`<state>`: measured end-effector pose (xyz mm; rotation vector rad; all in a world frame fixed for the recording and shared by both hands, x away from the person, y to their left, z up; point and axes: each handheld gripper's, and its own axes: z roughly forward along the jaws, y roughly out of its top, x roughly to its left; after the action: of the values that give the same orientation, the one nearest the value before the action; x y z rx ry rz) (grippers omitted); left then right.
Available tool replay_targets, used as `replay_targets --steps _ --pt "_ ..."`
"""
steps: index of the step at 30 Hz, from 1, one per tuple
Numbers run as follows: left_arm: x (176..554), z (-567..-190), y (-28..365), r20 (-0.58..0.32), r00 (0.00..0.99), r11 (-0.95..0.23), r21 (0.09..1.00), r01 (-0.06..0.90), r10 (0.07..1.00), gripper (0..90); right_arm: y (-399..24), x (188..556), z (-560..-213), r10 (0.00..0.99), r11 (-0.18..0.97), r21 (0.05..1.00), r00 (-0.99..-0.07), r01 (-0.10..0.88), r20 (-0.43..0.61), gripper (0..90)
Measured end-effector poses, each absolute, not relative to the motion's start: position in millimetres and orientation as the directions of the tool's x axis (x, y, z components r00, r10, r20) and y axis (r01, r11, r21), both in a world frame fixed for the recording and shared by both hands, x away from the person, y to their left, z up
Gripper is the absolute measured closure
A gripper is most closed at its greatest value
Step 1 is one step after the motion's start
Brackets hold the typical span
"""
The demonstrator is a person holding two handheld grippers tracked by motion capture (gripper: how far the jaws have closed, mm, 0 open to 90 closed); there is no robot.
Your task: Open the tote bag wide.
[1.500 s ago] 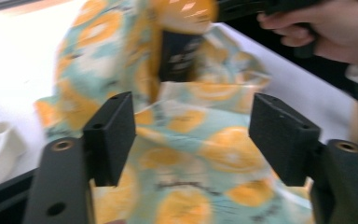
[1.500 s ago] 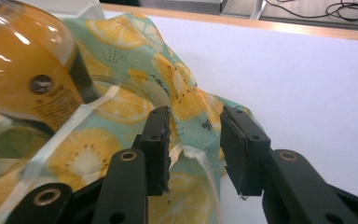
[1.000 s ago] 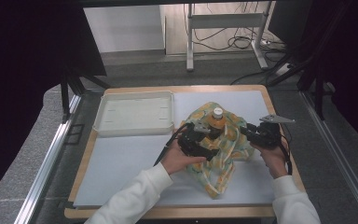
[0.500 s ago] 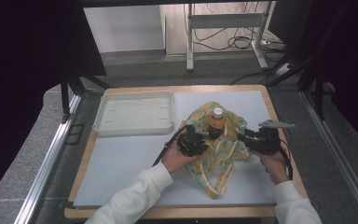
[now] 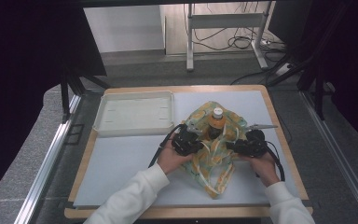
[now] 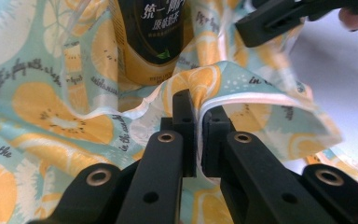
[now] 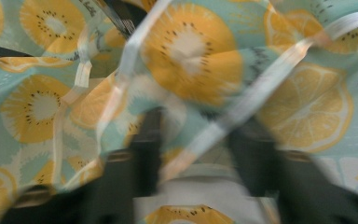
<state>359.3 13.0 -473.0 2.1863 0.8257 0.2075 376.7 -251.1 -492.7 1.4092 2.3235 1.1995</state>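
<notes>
Left gripper [image 6: 198, 116] pinched the soft, floppy cloth [image 5: 214, 154] hem beside the bottle [image 5: 216, 123]; right gripper's [image 5: 235, 145] jaws unclear.

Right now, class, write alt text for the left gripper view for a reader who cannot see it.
The left gripper has its two black jaws shut on a fold of the cloth, teal with orange citrus slices. Behind the fold stands a dark bottle, and the right gripper shows at the top right.
</notes>
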Motion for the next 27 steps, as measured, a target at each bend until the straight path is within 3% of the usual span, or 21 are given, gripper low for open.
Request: replay_targets --steps 2,4,16,22,27 --pt "357 -471 16 -0.112 0.778 -0.483 0.726 0.489 0.619 87.3 -250 375 -489 0.808 0.229 0.722 -0.541 0.653 0.233 79.9" --pt "355 -468 20 -0.112 0.781 -0.478 0.734 0.482 0.615 87.3 -249 372 -484 0.804 0.245 0.741 -0.558 0.625 0.205 87.7" --pt "352 -431 57 -0.134 0.755 -0.324 0.845 0.426 0.641 87.6 -248 353 -415 0.792 0.233 0.887 -0.607 0.398 0.064 88.5" --pt "361 -412 74 -0.146 0.727 -0.237 0.887 0.397 0.671 87.5 -241 366 -380 0.786 0.207 0.929 -0.617 0.308 0.029 88.5" --pt "383 -406 85 -0.169 0.657 -0.162 0.897 0.412 0.735 87.5 -229 396 -366 0.797 0.207 0.935 -0.604 0.289 0.011 88.5"
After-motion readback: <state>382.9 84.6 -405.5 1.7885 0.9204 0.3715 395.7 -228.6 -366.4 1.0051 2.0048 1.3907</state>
